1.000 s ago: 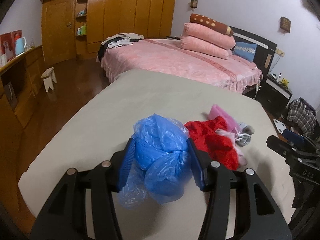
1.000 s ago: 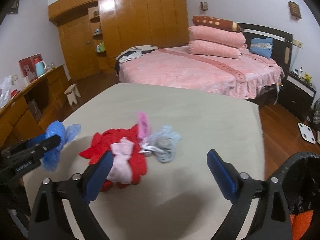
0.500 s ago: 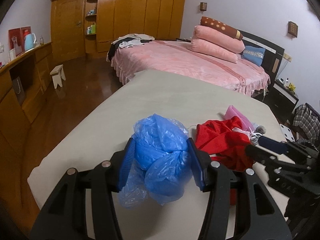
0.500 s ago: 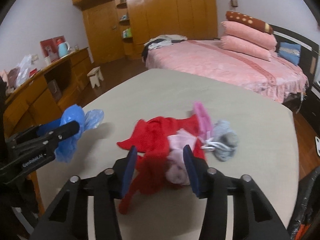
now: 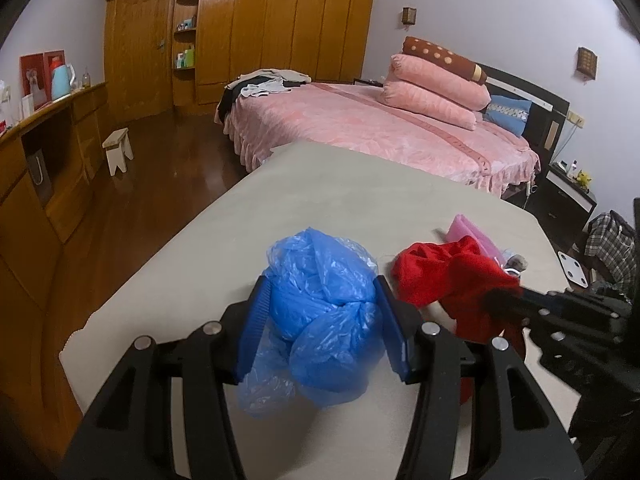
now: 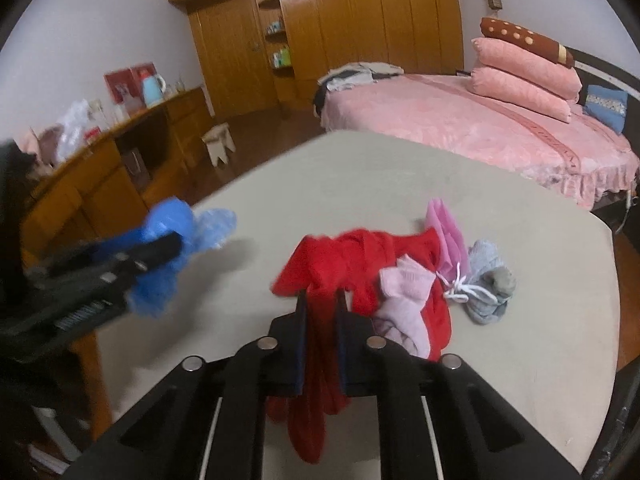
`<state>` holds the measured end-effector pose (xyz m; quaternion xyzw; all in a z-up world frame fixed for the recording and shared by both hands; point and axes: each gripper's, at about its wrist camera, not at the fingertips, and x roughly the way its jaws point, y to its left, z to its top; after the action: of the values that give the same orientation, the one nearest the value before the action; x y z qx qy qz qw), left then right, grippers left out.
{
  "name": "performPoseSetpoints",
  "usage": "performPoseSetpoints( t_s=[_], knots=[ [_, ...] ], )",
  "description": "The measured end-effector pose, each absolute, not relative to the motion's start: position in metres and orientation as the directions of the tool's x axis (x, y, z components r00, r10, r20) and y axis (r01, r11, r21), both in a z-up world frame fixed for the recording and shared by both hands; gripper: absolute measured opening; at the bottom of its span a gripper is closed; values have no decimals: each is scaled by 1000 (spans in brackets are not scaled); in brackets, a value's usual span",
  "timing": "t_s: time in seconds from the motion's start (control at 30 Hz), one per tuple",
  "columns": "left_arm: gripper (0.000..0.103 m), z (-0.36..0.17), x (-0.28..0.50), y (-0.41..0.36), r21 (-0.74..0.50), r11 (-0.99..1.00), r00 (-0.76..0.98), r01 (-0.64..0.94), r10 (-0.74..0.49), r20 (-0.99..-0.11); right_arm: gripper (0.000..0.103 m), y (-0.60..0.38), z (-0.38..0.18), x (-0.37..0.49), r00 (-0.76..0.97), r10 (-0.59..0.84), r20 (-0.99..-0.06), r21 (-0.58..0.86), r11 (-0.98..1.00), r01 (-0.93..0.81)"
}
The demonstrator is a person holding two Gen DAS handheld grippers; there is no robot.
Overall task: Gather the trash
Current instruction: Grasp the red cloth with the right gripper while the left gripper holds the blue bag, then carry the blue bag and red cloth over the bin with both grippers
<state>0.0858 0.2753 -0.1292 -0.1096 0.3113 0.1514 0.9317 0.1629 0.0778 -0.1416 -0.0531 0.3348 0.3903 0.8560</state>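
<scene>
The blue plastic bag (image 5: 324, 312) is clamped in the left tongs (image 5: 320, 320) above the desk's (image 5: 320, 200) near-left edge. Red cloth (image 6: 360, 264) is pinched tight in the right tongs (image 6: 322, 320); bare desk lies open beyond.

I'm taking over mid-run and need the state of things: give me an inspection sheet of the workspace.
Surface: beige table, bare at the far end.
Job's things: blue plastic bag, crumpled; red cloth, part hanging down between the pads.
Clutter: pale pink sock on the red cloth; pink pouch; grey sock with a white cord.
Grippers: left gripper shut on the blue plastic bag; right gripper shut on the red cloth.
Cables: nothing seen.
Surroundings: pink bed with stacked pillows, wooden wardrobe, small stool.
</scene>
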Motion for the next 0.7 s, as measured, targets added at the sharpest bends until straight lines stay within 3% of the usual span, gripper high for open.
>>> performPoseSetpoints(
  t_s=[0.7],
  knots=[
    [51,-71,76,212,-108,965,831,-239,146,-537,12,-2,-71,136,565,664,-489,216,720,-659]
  ],
)
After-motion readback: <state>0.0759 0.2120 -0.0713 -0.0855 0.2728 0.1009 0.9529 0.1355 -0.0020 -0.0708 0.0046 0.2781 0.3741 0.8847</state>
